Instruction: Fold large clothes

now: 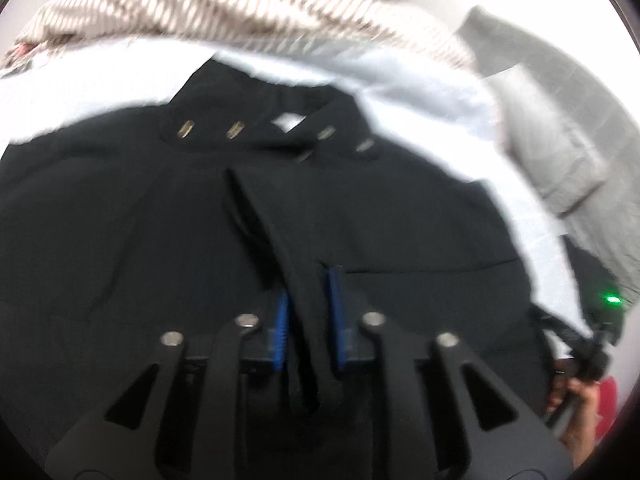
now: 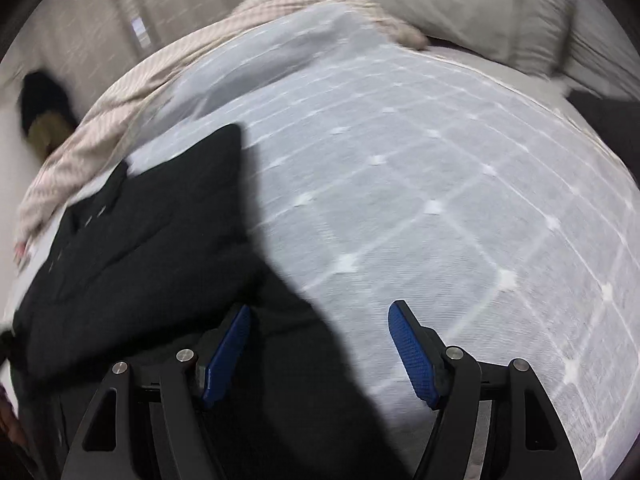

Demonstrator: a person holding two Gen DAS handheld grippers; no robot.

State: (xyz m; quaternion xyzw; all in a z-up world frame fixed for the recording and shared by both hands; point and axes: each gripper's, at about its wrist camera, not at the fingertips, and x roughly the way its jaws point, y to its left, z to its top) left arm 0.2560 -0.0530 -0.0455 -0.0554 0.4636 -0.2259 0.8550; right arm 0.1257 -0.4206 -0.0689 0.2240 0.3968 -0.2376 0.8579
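Note:
A large black garment [image 1: 140, 220] with a stand-up collar and metal snaps [image 1: 234, 130] lies spread on a white quilted mattress [image 2: 440, 200]. My left gripper [image 1: 308, 312] sits over its middle, the blue pads [image 1: 281, 320] pinching a raised ridge of the black cloth that runs up between them. In the right wrist view the garment [image 2: 140, 240] fills the lower left. My right gripper [image 2: 320, 306] stands open at its right edge: the left pad is over the black cloth and the right pad [image 2: 412, 348] is over bare mattress. Nothing is gripped there.
A striped beige blanket [image 1: 224, 4] is bunched along the far side of the bed. A grey pillow [image 2: 480, 12] lies at the far right. A person's hand [image 1: 576, 400] and a green light [image 1: 612, 300] show at the left wrist view's right edge. A dark object [image 2: 44, 108] sits beyond the bed.

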